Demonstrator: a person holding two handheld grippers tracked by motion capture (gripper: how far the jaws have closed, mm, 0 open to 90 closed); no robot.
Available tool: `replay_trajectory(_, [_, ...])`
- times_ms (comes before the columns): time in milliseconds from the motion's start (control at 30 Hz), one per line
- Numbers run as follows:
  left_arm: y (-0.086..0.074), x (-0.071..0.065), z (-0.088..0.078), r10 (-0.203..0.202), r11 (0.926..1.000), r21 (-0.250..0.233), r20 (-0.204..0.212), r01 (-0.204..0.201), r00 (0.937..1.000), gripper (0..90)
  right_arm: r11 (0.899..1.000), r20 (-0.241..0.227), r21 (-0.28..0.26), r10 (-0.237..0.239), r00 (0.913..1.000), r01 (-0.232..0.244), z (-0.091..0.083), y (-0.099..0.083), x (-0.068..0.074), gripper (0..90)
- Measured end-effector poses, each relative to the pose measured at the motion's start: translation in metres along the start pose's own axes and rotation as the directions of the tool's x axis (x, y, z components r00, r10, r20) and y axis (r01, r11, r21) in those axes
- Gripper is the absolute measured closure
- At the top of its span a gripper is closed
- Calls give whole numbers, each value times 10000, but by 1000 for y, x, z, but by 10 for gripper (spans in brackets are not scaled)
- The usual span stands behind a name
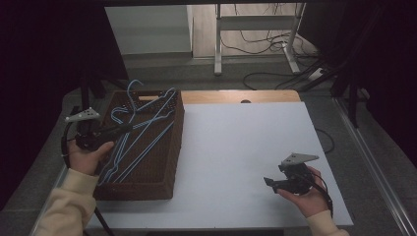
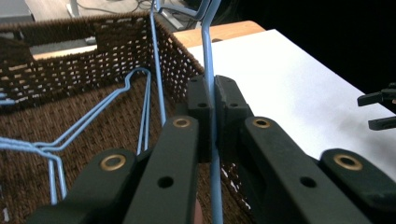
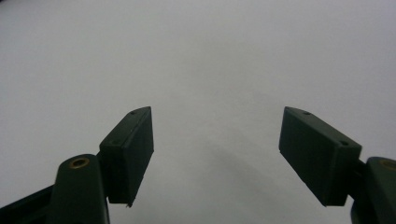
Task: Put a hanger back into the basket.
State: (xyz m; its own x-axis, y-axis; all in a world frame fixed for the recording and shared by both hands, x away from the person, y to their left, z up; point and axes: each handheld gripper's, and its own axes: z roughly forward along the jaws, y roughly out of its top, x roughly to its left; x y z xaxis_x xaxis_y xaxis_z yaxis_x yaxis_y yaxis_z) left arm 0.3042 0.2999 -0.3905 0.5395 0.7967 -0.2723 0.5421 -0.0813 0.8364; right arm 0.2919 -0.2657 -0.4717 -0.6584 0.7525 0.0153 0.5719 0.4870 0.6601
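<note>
Starting at the left, I see my left tool (image 1: 129, 127) over the brown wicker basket (image 1: 169, 162), its jaws clamped together on the wire of a blue hanger (image 1: 162, 105). From the high view the grip itself is hard to make out, dark against the weave; the left gripper view shows it plainly, the thin blue wire (image 2: 208, 70) pinched between the two pads and running up out of the top edge, its hook cut off. More blue hangers (image 2: 93, 116) lie in the basket, their lower ends hidden by the jaws. Moving right, the white surface (image 1: 236, 147) lies bare. My right tool (image 1: 268, 183) sits low over it, jaws well apart with nothing between them.
</note>
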Motion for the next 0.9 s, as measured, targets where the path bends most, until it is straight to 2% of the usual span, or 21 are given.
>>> replay_trajectory(367, [2, 4, 10, 2, 9993, 374, 1, -2, 10000, 856, 10000, 45, 26, -57, 10000, 57, 0, 0, 0, 264])
replay_trajectory(567, [5, 10, 19, -149, 9988, 477, 69, 146, 9999, 859, 10000, 64, 86, -45, 10000, 45, 1, 0, 1, 264])
replay_trajectory(733, [4, 17, 32, -151, 9964, 839, 45, 146, 9999, 860, 9999, 78, 109, -53, 10000, 52, 2, 0, 1, 264])
replay_trajectory(833, [3, 20, 33, -237, 9962, 838, 166, 222, 9996, 861, 9999, 77, 130, -45, 10000, 44, 2, 0, 1, 264])
replay_trajectory(900, [0, 24, 32, -278, 9959, 862, 56, 272, 9996, 861, 9999, 65, 136, -50, 10000, 49, 2, 0, 1, 264])
